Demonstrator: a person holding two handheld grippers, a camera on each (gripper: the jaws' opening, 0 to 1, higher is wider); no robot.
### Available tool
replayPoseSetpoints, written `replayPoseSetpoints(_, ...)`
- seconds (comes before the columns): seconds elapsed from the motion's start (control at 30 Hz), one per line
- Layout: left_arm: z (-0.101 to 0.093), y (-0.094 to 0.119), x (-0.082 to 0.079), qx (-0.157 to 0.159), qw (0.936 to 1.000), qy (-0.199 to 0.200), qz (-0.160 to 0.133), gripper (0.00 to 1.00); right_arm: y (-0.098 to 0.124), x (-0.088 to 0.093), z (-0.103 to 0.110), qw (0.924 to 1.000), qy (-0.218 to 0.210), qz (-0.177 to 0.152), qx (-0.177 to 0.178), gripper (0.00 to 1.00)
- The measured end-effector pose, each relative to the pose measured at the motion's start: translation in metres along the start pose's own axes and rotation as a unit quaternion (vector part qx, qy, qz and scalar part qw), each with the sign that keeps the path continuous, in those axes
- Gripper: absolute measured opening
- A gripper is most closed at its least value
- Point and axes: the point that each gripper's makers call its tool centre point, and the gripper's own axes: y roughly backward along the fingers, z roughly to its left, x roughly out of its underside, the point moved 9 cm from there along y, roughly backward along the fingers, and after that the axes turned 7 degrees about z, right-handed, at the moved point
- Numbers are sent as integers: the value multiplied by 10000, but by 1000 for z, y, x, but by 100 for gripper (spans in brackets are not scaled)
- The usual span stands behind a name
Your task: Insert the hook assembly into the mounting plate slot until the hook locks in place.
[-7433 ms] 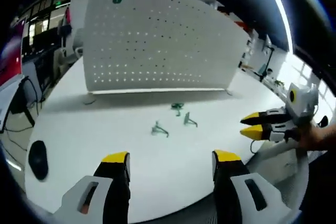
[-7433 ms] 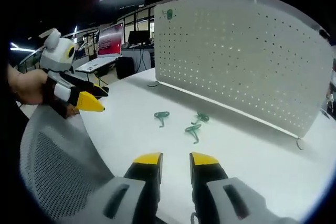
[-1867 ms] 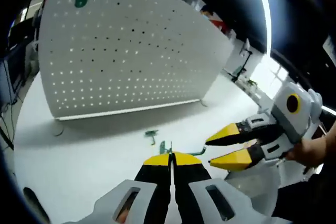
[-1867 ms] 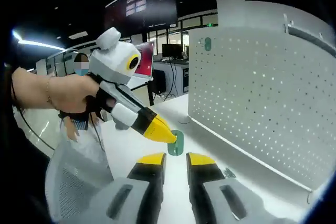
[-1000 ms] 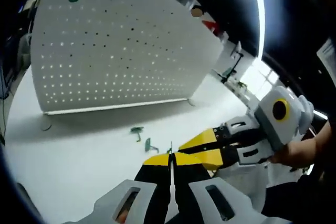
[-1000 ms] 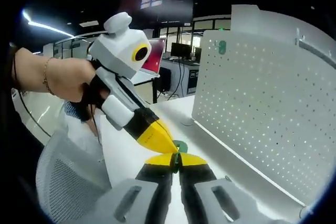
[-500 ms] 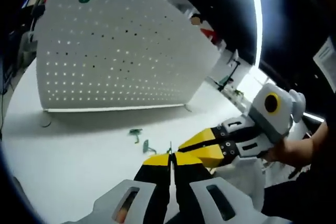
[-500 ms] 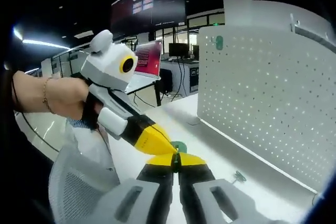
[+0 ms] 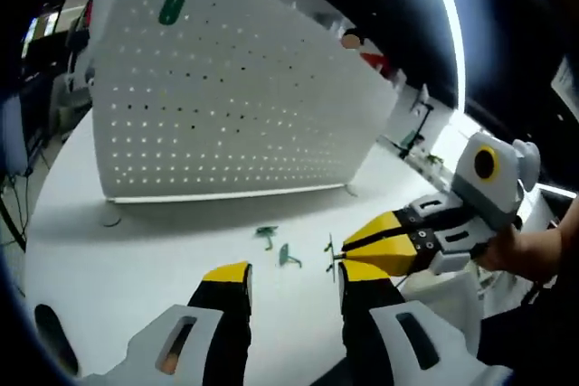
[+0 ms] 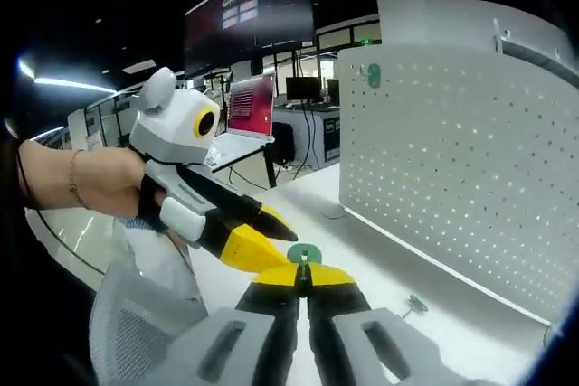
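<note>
Dim office background, monitors lit behind; white round tabletop [image 9: 109,268] carries an upright white pegboard mounting plate [image 9: 226,106], also seen at 2 o'clock in the right gripper view [image 10: 452,160]. One green hook already mounted [image 9: 170,8] near the plate's top corner, at 11 o'clock in the left gripper view; same one [image 10: 374,76] at 12–1 o'clock in the right gripper view.

Left gripper view: left gripper [image 9: 295,272] at 6 o'clock, jaws released, nothing between them. Two loose green hooks [image 9: 279,246] lie on the tabletop just past the jaw tips, near centre, well short of the plate. Right gripper [image 9: 346,251] comes in from 3–4 o'clock, held by a hand [image 9: 534,250], its tips clenched on a small green hook assembly [image 9: 330,249], held above the tabletop.

Right gripper view: left gripper [image 10: 276,241] enters from 9 o'clock, jaws spread, tips just beside the hook assembly [image 10: 304,254]. Right gripper's jaws at 6 o'clock are clamped on that assembly, which is apart from the plate. Another loose hook [image 10: 414,305] lies on the tabletop at 4 o'clock.
</note>
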Motion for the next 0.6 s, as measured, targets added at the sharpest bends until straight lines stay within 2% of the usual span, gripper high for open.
replayPoseSetpoints(0.17,-4,4,-1,39,9997,-162,-150,50,-1,-4,-2,9999,-22,-94,103,0)
replayPoseSetpoints(0.27,-7,5,-2,36,9991,-246,-329,59,-2,-8,-3,9995,-95,-210,199,0)
replayPoseSetpoints(0.43,-9,6,-3,15,9983,-336,-482,78,-3,-19,-6,9971,-248,-550,470,0)
replayPoseSetpoints(0.6,-8,9,-2,-30,9977,-379,-568,92,-7,-33,-9,9922,-231,-892,837,0)
